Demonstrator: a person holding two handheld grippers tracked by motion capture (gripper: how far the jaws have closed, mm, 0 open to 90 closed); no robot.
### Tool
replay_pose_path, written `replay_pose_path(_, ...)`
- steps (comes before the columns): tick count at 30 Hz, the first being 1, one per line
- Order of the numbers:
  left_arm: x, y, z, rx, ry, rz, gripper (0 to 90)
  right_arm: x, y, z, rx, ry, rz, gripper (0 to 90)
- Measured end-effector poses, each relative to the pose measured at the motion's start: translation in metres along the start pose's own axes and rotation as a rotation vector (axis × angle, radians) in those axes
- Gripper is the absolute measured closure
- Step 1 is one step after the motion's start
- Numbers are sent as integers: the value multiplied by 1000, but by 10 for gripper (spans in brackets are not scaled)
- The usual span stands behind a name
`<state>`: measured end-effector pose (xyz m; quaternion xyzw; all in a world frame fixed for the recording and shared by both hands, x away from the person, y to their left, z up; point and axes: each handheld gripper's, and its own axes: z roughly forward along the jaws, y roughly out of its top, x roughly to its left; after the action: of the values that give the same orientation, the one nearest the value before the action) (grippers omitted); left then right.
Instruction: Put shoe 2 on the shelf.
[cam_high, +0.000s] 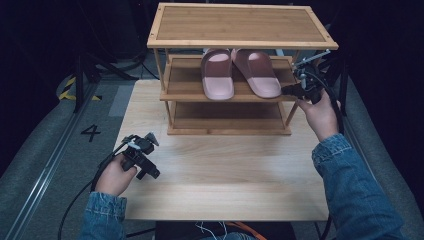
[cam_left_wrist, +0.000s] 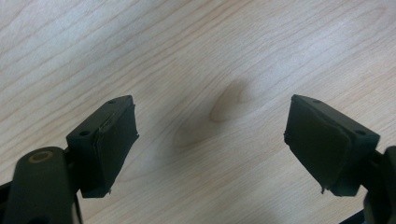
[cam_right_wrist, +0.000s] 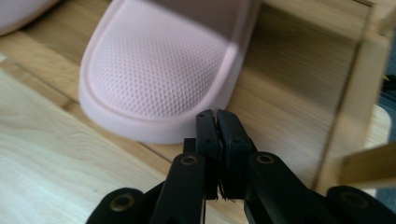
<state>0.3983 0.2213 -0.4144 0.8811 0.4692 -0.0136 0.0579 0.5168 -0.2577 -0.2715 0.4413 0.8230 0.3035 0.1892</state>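
1. Right slipper (cam_high: 258, 72) on rack's (cam_high: 180, 85) middle shelf, long axis 11-to-5, heel toward 5 o'clock.
2. Right tongs (cam_right_wrist: 217, 122) pressed together, empty, at heel rim.
3. Left tongs (cam_left_wrist: 210, 140) spread apart over bench (cam_high: 225, 170).

Rack post (cam_right_wrist: 359, 93) crowds slipper's (cam_right_wrist: 163, 70) right side.

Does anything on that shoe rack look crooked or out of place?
Yes: the right slipper on the middle shelf lies angled, its heel splayed away from the left slipper. The shut right gripper sits at its heel edge.
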Motion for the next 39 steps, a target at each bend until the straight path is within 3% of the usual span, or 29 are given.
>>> replay_pose_path(12,-1,-1,2,1,-2,3,171,39,10,1,7,98,-100,860)
replay_pose_path(13,-1,-1,2,1,-4,2,171,43,11,2,0,102,-125,860)
replay_pose_path(17,0,1,4,5,5,4,171,53,14,4,1,123,-135,864)
replay_pose_path(20,0,3,3,7,-4,16,171,61,16,5,4,103,-158,867)
replay_pose_path(30,1,3,0,-5,5,14,171,60,16,-9,-16,140,-174,764)
replay_pose_path(33,-1,4,-4,-28,25,14,171,57,11,-30,-14,185,-151,633)
replay_pose_path(39,1,4,-15,-63,39,11,170,49,-8,-60,-25,191,-130,553)
